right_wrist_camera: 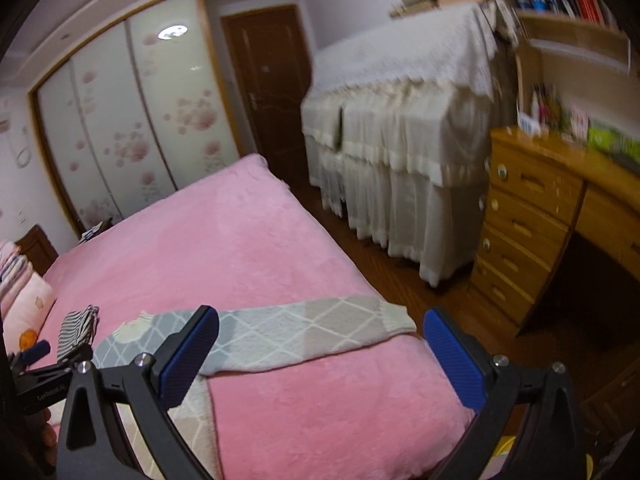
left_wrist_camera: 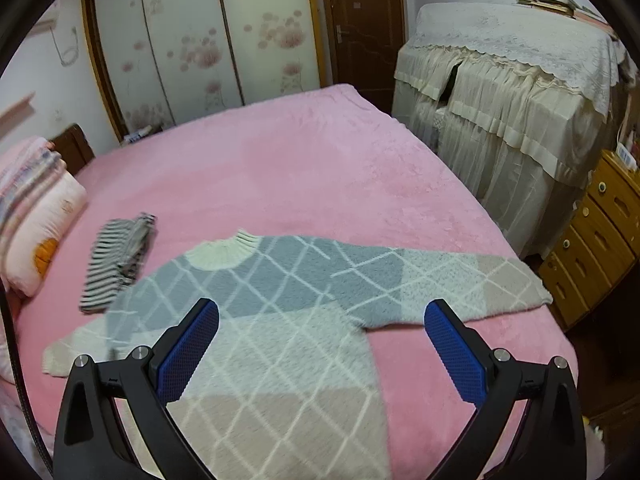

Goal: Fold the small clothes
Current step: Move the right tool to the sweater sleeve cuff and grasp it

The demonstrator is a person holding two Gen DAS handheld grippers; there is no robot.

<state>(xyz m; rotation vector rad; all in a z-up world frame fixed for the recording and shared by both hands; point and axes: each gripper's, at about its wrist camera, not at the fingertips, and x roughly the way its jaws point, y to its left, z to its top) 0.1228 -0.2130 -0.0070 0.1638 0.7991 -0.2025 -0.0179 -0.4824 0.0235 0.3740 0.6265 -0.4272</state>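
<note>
- Sweater [left_wrist_camera: 248, 308] lies flat on the pink bed [left_wrist_camera: 304, 168], collar pointing away, hem toward the grippers.
- Its body runs near-to-far; the right sleeve [right_wrist_camera: 320, 330] stretches sideways to the bed's right edge.
- Left gripper [left_wrist_camera: 322, 344] hovers spread over the body; right gripper [right_wrist_camera: 320, 354], also spread and empty, is nearer that sleeve.

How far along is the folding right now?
Done: a striped garment lies folded on the pink bed. In hand: nothing; the left gripper and right gripper are open above the diamond-pattern sweater. Left: the sweater, spread flat with sleeves out, unfolded.
</note>
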